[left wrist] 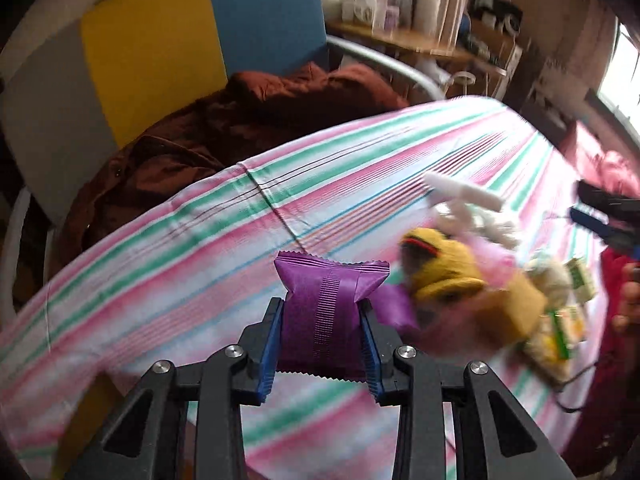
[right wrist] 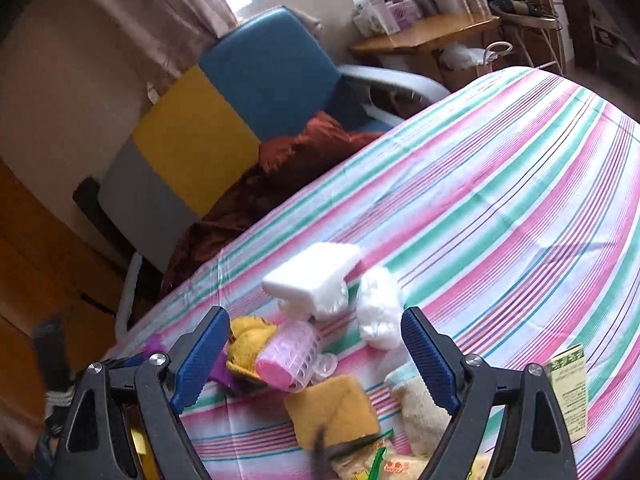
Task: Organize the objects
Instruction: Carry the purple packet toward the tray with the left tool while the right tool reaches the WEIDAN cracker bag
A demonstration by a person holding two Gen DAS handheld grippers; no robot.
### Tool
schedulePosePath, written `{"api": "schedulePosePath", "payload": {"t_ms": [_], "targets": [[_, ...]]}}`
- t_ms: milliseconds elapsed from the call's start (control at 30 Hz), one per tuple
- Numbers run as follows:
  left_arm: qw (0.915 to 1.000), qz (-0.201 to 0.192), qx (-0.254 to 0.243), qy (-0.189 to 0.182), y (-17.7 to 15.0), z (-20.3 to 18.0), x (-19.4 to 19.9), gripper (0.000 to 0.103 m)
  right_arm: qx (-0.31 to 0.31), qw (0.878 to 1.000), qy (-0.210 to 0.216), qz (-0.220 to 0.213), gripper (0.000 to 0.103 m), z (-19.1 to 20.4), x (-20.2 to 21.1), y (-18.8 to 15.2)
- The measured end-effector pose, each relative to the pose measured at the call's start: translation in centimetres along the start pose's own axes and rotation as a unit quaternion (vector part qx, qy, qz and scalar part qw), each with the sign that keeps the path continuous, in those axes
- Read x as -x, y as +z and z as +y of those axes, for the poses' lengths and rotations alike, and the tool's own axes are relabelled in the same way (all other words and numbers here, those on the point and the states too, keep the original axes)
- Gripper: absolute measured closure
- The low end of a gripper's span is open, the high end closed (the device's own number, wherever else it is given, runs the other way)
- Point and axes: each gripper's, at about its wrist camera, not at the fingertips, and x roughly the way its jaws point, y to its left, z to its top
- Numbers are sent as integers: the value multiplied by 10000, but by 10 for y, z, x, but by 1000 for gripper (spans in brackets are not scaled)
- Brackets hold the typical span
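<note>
Left claw [left wrist: 320,344], purple packet [left wrist: 320,312], striped tablecloth [left wrist: 200,264]

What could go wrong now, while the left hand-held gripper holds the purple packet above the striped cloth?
1. The left hand-held gripper squeezes the purple packet hard enough to pinch its waist; whatever is inside might get crushed.
2. The right hand-held gripper is open just above the crowded pile, so it may knock the pink roller or the white foam block.

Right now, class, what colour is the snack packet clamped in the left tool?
Purple. The snack packet shows best in the left wrist view, pinched between the left tool.
</note>
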Motion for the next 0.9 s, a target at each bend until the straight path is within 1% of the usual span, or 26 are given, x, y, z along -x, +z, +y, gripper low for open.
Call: {"api": "schedulePosePath", "payload": {"t_ms": [67,133,233,300,400,533,667,733,833,900], "targets": [[9998,-118,96,-89,-9,-4,9,67,199,9997,-105,128,14,7,-6,-5],[9995,-242,161,-80,-23,-8,29,67,498,9980,-203,334,14,18,-14,-12],[9985,-389,342,-172,-42,-9,44,67,938,9936,-407,486,14,31,-25,-22],[9978,-465,423,-201,-55,-11,57,67,1110,9913,-487,512,14,36,-27,-28],[9966,-599,525,-216,-78,-15,78,67,1136,9912,-424,535,14,38,-25,-32],[9945,-732,696,-266,-107,-14,98,67,1270,9871,-343,915,14,43,-25,-40],[9920,-786,897,-413,-134,-8,110,67,1713,9762,-385,1270,14,49,-6,-50],[9907,-778,1006,-478,-148,-5,113,67,1975,9677,-581,1452,14,48,5,-56],[9890,-754,1145,-558,-164,-1,111,67,2229,9541,-1010,1726,14,42,17,-61],[9872,-744,1258,-640,-172,1,110,67,2244,9512,-1123,1793,14,36,24,-61]]}}
